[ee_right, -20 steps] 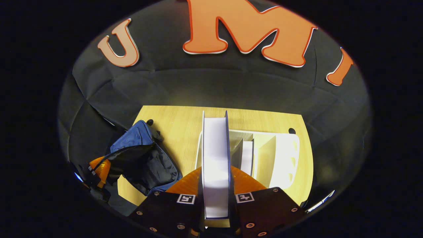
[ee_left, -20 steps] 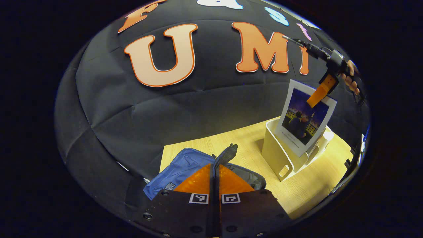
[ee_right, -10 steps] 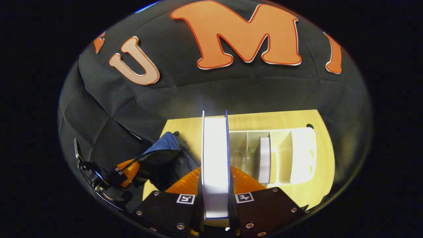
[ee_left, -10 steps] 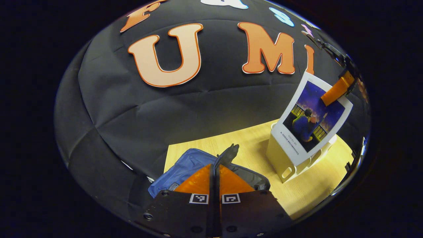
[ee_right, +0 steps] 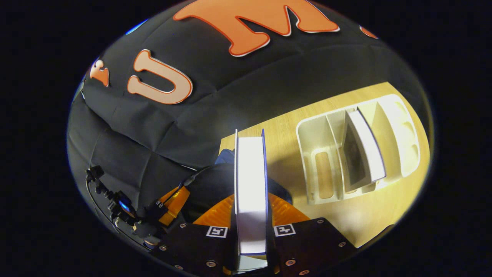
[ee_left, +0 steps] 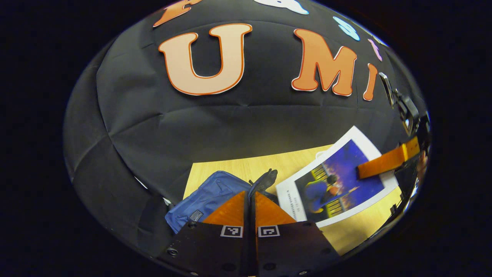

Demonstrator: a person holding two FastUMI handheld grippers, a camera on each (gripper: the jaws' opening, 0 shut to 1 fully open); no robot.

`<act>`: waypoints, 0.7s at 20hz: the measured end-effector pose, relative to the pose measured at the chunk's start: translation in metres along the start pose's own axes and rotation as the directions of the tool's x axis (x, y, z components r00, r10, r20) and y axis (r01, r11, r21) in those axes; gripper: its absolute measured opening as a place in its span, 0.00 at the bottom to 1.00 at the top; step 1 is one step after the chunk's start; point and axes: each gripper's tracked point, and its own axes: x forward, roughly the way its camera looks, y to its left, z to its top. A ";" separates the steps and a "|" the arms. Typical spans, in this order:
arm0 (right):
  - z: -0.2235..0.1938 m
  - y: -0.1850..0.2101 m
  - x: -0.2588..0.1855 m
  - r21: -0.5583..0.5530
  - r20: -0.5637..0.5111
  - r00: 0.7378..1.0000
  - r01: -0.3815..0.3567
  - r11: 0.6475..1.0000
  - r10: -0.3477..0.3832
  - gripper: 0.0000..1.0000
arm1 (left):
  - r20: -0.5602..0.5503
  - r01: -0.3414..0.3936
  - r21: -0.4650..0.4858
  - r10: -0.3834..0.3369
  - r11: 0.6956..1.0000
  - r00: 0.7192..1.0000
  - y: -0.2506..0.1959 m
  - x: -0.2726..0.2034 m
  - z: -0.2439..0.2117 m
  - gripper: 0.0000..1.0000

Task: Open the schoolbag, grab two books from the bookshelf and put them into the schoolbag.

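Right gripper [ee_right: 250, 231] is clamped on the white-paged book with a blue illustrated cover [ee_right: 250, 184], both fingers pressing its covers. Book orientation: tilted flat, long axis pointing from the gripper toward the blue fabric schoolbag [ee_left: 209, 192], which lies just beyond and below its free end. Left gripper [ee_left: 250, 213] is closed on the schoolbag's black top handle [ee_left: 265, 181], holding the mouth up. A second book [ee_right: 365, 148] stands in the white plastic bookshelf [ee_right: 311, 154] on the wooden table [ee_right: 365, 219].
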 end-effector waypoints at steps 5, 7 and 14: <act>-0.032 0.004 0.038 0.105 0.039 0.999 -0.014 0.994 0.009 0.28 | -0.011 0.005 -0.028 -0.006 1.000 1.000 -0.003 0.002 -0.003 0.00; -0.045 0.006 0.053 0.146 0.047 0.999 -0.016 0.989 0.009 0.28 | -0.015 0.016 -0.034 -0.017 0.999 1.000 -0.006 0.001 -0.005 0.00; -0.089 0.023 0.107 0.230 0.050 0.999 -0.032 0.973 0.021 0.28 | -0.025 0.085 -0.023 -0.086 0.996 0.996 -0.015 0.000 -0.009 0.00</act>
